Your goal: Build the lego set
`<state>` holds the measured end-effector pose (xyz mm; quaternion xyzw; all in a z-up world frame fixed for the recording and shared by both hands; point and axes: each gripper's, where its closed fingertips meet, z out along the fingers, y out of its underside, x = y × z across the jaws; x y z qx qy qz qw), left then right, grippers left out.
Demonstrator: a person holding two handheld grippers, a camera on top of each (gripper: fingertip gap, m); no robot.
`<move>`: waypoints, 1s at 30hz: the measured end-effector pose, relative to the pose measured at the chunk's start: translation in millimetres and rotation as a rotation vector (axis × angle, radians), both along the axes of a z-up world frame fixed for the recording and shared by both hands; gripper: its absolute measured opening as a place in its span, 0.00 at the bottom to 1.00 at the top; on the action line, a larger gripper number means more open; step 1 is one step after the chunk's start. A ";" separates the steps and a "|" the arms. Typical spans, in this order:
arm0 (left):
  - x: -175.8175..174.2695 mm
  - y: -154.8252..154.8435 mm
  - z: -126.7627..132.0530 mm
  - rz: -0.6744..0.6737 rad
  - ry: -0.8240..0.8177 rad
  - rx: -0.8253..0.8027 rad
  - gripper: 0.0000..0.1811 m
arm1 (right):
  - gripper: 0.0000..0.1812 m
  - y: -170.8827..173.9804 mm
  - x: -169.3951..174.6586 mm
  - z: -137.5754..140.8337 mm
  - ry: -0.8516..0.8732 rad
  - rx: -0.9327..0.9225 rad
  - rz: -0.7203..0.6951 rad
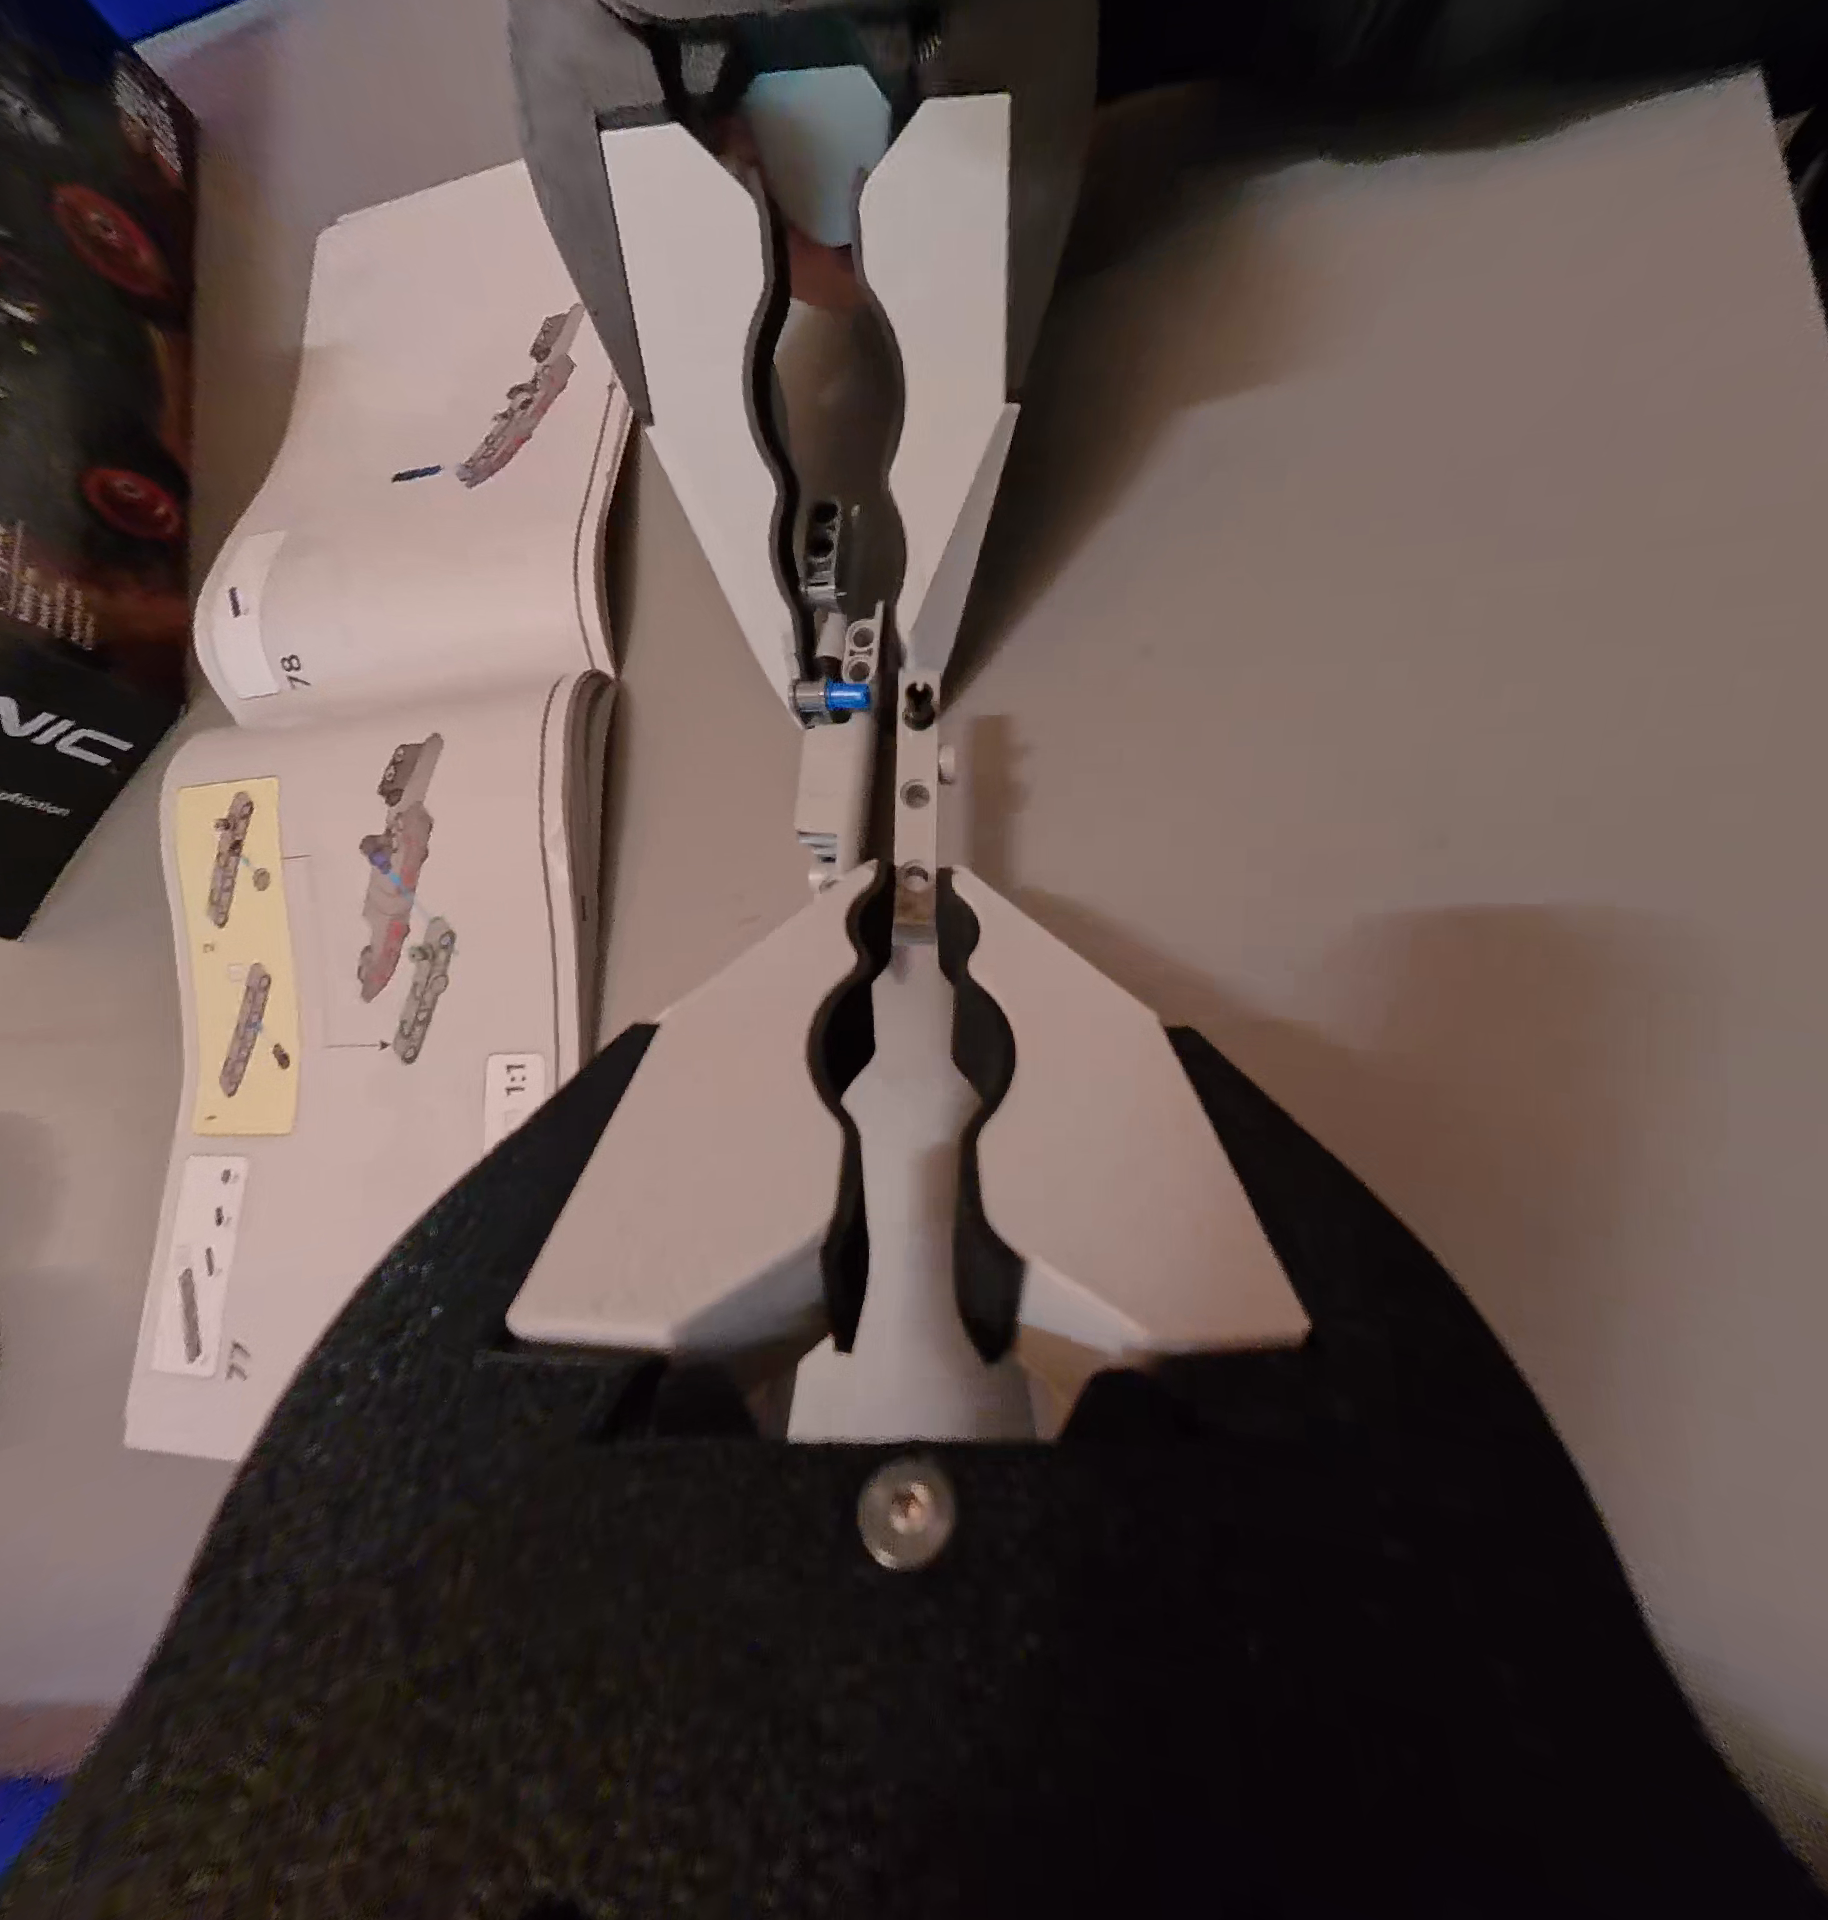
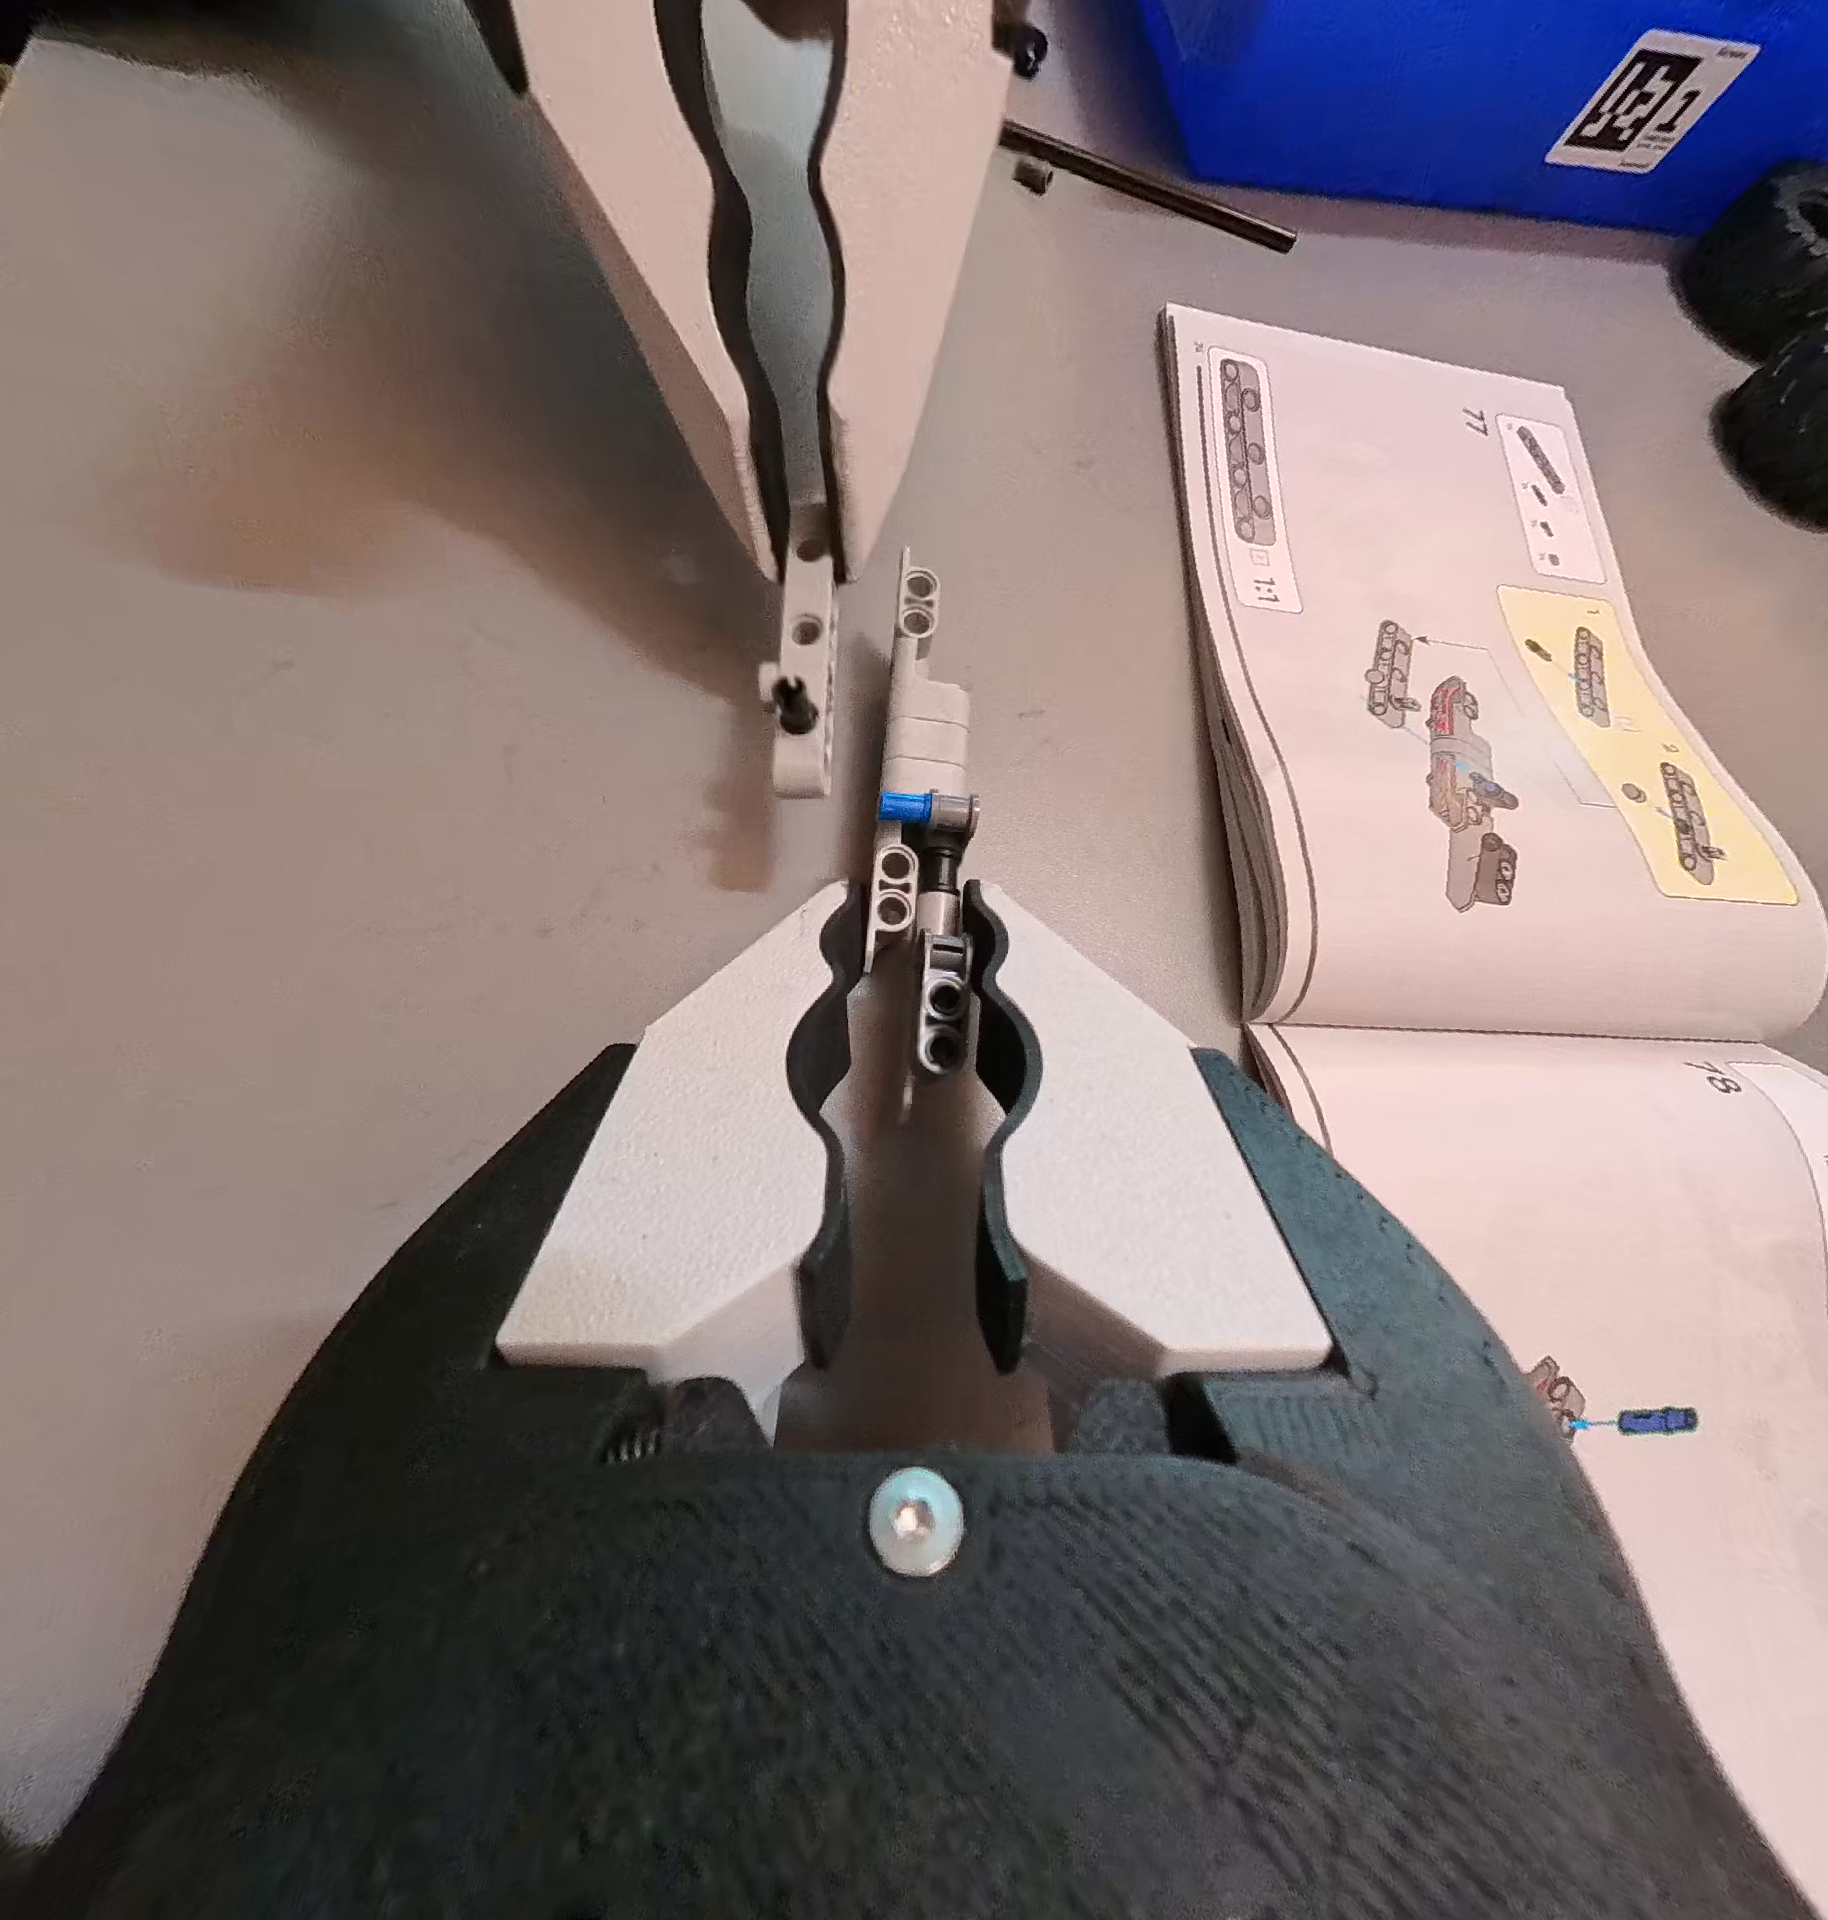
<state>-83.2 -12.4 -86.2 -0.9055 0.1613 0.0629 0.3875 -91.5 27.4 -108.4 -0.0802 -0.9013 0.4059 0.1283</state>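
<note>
Left wrist view: your left claw (image 1: 915, 894) pinches the stiff grey beam (image 1: 920, 790) end-on. Your right claw (image 2: 915, 925) clamps the light, loosely pinned assembly (image 2: 925, 748) at 12 o'clock; grip its rigid beams.

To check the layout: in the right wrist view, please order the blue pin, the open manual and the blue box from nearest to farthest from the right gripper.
1. Blue pin, just ahead of the right gripper.
2. Open manual, to the right.
3. Blue box, far top right.

left wrist: close, facing right wrist | shared: open booklet (image 1: 390, 665) (image 2: 1512, 665), grey table (image 1: 1409, 623) (image 2: 318, 520)
</note>
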 end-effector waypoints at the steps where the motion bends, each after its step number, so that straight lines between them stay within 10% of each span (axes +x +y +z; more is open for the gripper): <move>1: -1.3 0.4 0.2 0.003 0.011 -0.007 0.03 | 0.10 -0.7 0.9 0.1 -0.002 -0.001 0.003; 30: -20.3 0.7 3.1 -0.017 -0.036 -0.090 0.03 | 0.19 -14.3 -11.6 13.1 -0.021 -0.094 -0.029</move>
